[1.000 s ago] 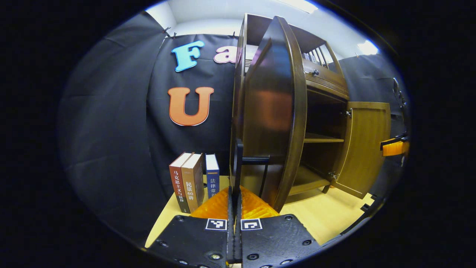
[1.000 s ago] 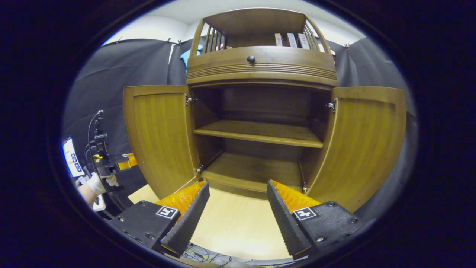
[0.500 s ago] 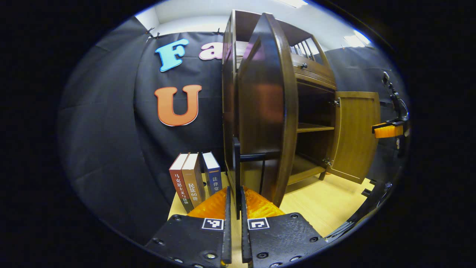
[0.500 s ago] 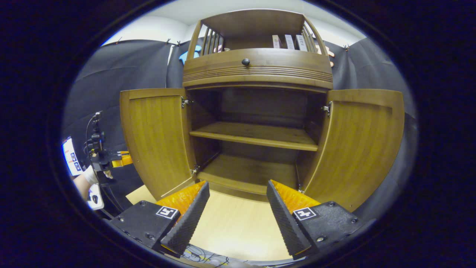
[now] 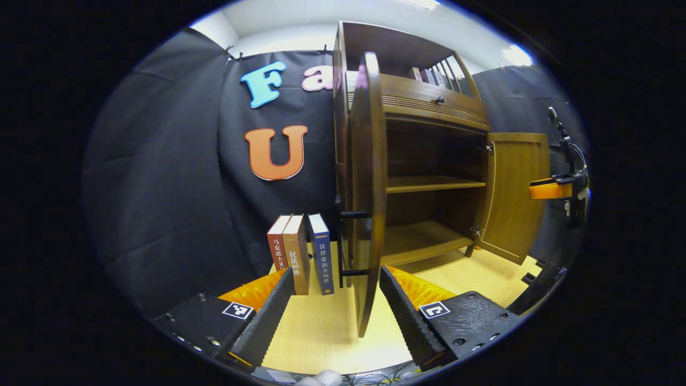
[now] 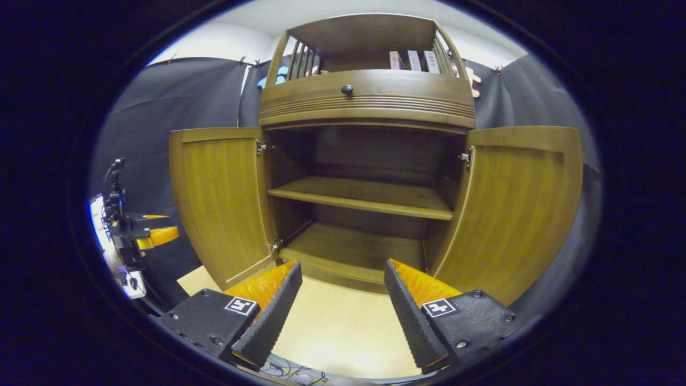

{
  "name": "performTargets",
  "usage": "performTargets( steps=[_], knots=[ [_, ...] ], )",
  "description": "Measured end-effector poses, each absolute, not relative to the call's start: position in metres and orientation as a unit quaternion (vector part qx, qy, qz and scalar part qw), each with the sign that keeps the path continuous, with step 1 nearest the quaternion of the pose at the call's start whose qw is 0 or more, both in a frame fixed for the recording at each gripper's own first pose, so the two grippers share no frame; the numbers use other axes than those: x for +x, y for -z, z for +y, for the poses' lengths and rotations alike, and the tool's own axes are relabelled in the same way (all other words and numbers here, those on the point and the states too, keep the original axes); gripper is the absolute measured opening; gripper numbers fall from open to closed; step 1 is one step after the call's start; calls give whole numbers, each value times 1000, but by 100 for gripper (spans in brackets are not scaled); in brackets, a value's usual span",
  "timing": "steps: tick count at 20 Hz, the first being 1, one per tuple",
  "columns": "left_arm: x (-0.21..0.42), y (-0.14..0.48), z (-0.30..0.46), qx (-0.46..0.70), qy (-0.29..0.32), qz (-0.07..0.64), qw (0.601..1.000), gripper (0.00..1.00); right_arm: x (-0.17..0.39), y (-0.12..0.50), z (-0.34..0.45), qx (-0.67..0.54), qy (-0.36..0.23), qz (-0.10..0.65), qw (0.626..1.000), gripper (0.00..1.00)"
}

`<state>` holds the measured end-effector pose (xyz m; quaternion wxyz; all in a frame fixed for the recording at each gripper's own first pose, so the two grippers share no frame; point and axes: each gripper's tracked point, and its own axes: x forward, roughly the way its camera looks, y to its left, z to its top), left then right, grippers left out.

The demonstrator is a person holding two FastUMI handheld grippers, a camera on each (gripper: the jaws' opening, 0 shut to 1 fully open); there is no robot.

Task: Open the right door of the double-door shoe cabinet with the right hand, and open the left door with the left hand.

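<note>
Inside the shoe cabinet (image 6: 370, 134), both shelves (image 6: 364, 195) bare, doors swung wide.

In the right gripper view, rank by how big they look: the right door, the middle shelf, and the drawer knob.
1. right door
2. middle shelf
3. drawer knob
The door stands nearer the camera, which inflates it.

Left door (image 5: 368, 203) edge-on in left gripper view, hiding the cabinet's (image 5: 429, 161) left interior. Top-shelf books (image 6: 412, 60) too small to tell apart.
</note>
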<state>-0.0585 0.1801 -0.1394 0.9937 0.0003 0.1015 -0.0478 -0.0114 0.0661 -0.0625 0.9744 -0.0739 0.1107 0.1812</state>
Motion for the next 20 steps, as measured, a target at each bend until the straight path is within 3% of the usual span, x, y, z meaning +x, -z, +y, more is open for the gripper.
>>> performTargets(
  steps=[5,6,11,19,20],
  knots=[
    [-65,97,139,19,16,79,997,96,-9,57,56,-63,-192,106,974,100],
    [-63,85,128,12,9,72,997,100,-9,54,53,-61,-193,104,974,98],
    [-51,26,61,3,0,31,1000,96,-10,32,35,-54,-186,80,978,100],
    [-21,2,-21,2,-8,3,1000,96,-20,9,-9,-34,-128,36,991,100],
    [-19,2,-27,0,-7,3,1000,100,-21,8,-13,-31,-122,35,991,98]
  ],
)
